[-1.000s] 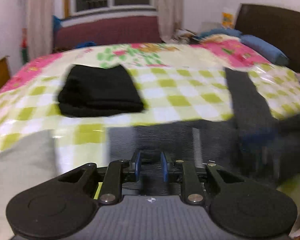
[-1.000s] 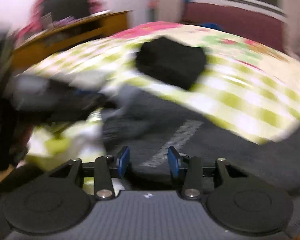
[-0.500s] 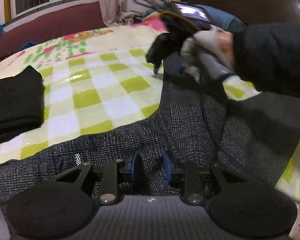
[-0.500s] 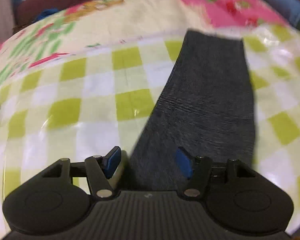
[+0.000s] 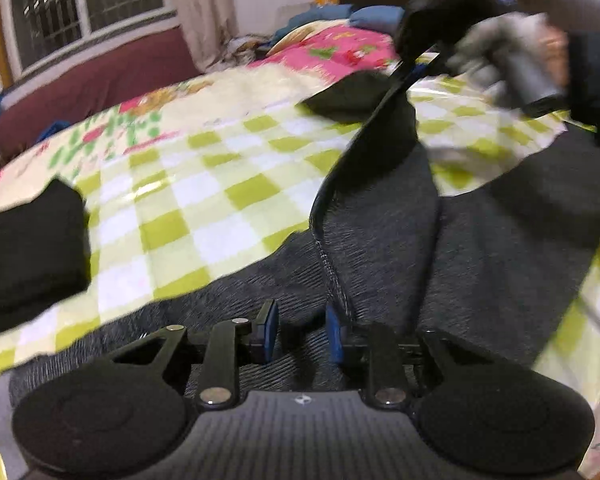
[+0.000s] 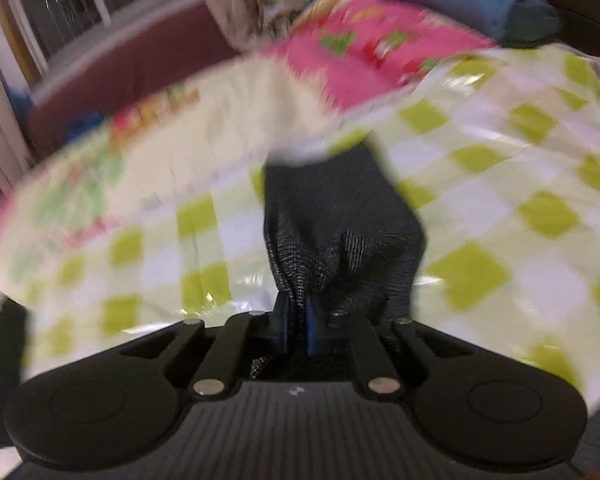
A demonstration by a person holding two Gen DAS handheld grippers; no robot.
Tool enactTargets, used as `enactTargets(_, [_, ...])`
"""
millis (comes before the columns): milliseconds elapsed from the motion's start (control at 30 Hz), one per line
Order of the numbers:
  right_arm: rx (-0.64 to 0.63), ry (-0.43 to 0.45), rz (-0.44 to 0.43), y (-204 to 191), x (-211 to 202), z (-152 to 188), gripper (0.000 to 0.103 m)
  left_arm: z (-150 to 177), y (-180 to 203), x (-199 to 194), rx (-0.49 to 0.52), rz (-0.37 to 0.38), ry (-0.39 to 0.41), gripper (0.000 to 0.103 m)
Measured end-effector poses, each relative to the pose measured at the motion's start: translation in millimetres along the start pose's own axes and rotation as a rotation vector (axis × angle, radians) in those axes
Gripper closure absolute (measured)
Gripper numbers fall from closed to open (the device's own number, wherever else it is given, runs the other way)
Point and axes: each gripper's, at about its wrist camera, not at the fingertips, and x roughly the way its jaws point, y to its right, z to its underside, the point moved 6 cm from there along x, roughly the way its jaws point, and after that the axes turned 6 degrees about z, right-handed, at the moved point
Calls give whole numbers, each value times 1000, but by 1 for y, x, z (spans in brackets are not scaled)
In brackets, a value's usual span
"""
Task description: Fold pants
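Right gripper pinched on the pants leg end, lifting it for the fold. Left gripper spread, low over the fabric at frame bottom, probably steadying. Pants run lower centre to upper right across the checked bedspread; folded black garment at left.

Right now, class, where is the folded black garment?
In the left wrist view, the folded black garment lies at the far left on the checked bedcover, apart from the grey pants.

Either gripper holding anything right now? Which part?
The right gripper is shut on the gray pants, pinching a bunched bit of one leg near its end. The left gripper is open above the pants, holding nothing.
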Motion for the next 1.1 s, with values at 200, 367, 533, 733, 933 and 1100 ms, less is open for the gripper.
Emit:
enactTargets(200, [135,111,-8,117,-130,34,95,-5,55,-12,100,79,33,64])
enactTargets(367, [258,-77,175,204,-94,128,85,25,100,27,269,46,-118,63])
enactTargets(533, [105,28,190,190,-111,128,85,18,110,17,304,54,-128,63])
enactTargets(733, [-442,176,202,106,-111,121,65,9,114,26,255,79,-116,63])
enactTargets(933, [-782,154,115,32,-67,151,61,9,117,38,235,101,-122,62])
enactTargets(1100, [-847,154,94,6,-38,158,63,9,114,38,215,116,-125,61])
